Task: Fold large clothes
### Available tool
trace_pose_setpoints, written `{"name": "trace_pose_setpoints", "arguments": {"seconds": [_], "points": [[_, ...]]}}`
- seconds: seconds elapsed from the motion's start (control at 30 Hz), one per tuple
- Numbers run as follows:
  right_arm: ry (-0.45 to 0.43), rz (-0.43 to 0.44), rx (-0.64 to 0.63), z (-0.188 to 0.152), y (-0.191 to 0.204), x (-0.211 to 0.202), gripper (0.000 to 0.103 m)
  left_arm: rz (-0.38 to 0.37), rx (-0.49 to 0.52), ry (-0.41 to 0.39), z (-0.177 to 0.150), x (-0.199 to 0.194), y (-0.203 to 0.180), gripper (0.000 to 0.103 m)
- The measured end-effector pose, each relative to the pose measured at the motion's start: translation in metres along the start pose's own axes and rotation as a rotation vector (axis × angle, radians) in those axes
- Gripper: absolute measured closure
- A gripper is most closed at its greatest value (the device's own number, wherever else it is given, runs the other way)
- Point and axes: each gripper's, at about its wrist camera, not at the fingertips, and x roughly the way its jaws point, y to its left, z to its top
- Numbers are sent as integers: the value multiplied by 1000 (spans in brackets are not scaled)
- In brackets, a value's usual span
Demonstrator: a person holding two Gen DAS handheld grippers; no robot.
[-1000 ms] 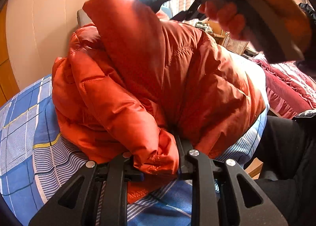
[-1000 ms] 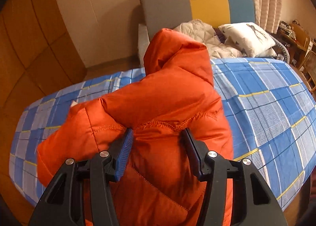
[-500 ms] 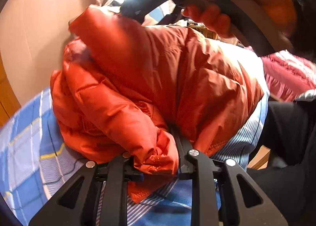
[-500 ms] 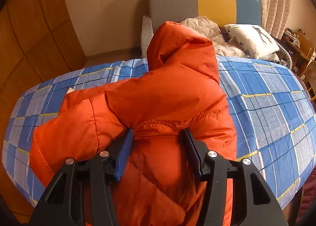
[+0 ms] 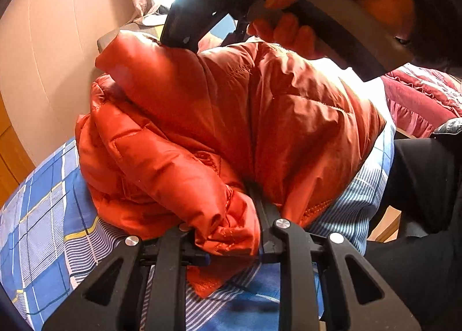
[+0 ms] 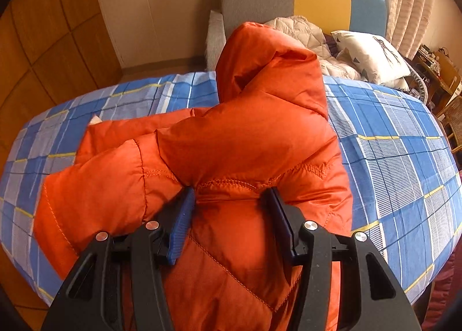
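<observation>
Low in the left wrist view, the left gripper [image 5: 231, 241] pinches a bunched cuff of the puffy orange quilted down jacket [image 5: 231, 128]. The right gripper [image 6: 231, 221] clamps a stitched seam. Since a second ago the jacket has risen off the blue plaid bedsheet [image 6: 404, 143], likely mid-fold. Open sheet lies at right; the bed edge runs lower right.

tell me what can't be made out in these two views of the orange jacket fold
- Left wrist view: the left gripper fingertips are buried in a bunched fold of the orange jacket.
- Left wrist view: the right gripper fingertips are hidden behind its own body and the jacket.
- Right wrist view: the jacket's lower part is cut off by the bottom edge.
- Both views: the bedsheet under the jacket is covered.
</observation>
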Motion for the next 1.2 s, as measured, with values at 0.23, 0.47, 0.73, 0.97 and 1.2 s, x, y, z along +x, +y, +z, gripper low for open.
{"name": "trace_pose_setpoints", "arguments": {"seconds": [0.23, 0.47, 0.73, 0.97, 1.2], "points": [[92, -46, -44, -2, 14, 34, 50, -7, -54, -7, -6, 2, 6, 82], [122, -26, -42, 3, 12, 23, 50, 23, -69, 12, -6, 3, -1, 82], [16, 63, -25, -2, -4, -22, 35, 50, -93, 27, -2, 0, -5, 82], [5, 102, -22, 2, -6, -29, 34, 55, -120, 29, -3, -2, -6, 82], [115, 95, -86, 5, 11, -6, 34, 58, -145, 40, -4, -1, -4, 82]]}}
